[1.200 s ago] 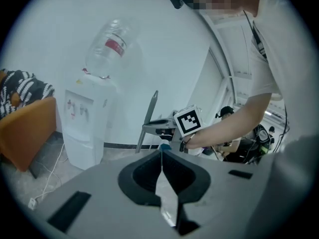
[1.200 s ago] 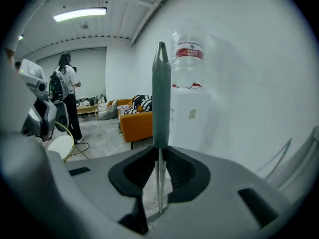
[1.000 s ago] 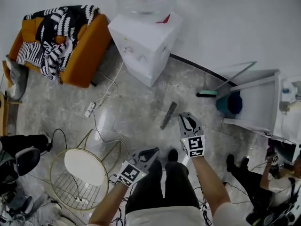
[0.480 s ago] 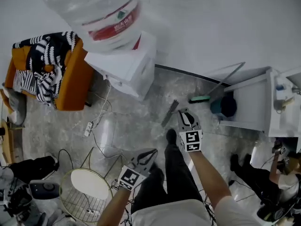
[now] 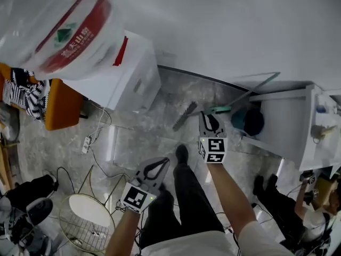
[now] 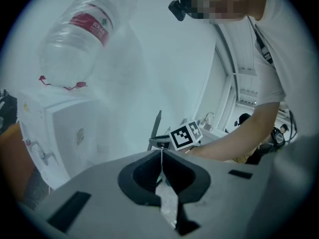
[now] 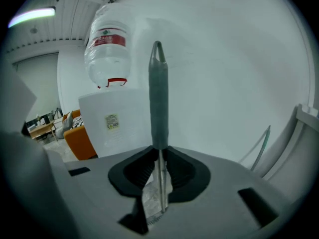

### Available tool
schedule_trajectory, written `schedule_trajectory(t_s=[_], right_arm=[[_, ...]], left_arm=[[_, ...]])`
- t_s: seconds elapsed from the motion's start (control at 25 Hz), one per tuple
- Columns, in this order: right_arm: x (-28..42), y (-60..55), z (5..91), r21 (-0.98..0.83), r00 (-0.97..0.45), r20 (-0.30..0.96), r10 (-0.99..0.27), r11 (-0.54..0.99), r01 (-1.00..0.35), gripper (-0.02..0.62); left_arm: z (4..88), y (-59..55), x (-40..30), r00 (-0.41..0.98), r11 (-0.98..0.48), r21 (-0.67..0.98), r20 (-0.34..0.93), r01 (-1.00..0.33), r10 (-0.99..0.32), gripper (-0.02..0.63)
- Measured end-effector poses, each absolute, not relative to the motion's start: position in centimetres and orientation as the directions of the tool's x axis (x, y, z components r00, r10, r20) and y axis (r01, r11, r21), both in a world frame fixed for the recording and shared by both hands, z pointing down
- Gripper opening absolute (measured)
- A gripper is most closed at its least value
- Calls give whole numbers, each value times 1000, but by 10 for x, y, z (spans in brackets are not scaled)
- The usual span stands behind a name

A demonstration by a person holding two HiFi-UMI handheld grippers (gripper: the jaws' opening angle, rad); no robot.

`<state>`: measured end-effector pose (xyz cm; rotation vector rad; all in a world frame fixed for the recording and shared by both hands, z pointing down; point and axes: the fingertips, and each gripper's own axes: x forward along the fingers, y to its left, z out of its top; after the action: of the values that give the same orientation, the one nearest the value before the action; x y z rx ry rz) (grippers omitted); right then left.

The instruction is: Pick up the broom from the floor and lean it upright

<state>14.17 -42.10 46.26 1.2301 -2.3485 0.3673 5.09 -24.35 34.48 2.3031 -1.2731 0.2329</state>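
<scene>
Stepped closer to the white wall since a second ago, carrying both grippers forward. Shifted in head view: water dispenser (image 5: 125, 73) and its bottle (image 5: 58, 31) now filling the top-left corner, orange chair (image 5: 61, 111) out at the left edge. Same grip on the right as before.

Right gripper (image 5: 208, 116): clamped on broom (image 7: 158, 98), thin metal shaft pinched between the pads. Grey handle grip rising upright straight above the jaws, looped tip at top. Seen in right gripper view against the wall, just right of the dispenser. In head view, dark grey length of it slanting just left of the jaws, against the grey marbled floor (image 5: 144, 143). Right forearm reaching straight ahead from lower right, elbow nearly extended, marker cube facing up.

Left gripper (image 5: 162, 163): jaws together, nothing between them. Held lower and further back, beside the left leg. Forearm bent in from the bottom edge, pointing ahead and slightly right. Well apart from the broom.

Ahead-right of the right gripper: teal brush (image 5: 219, 110) on the floor, long handle leaning on white cabinet (image 5: 290, 116), dark bucket (image 5: 250, 120) beside it. Wire stool (image 5: 88, 215) at lower left. Second person (image 5: 277, 201) at lower right.
</scene>
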Motion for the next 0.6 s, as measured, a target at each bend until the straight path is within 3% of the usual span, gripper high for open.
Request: schedule_trajectory(t_s=[0.6], right_arm=[[200, -573, 536, -61, -342, 566, -750, 376, -925, 78]], left_arm=[[393, -355, 98, 609, -507, 341, 376, -791, -698, 11]])
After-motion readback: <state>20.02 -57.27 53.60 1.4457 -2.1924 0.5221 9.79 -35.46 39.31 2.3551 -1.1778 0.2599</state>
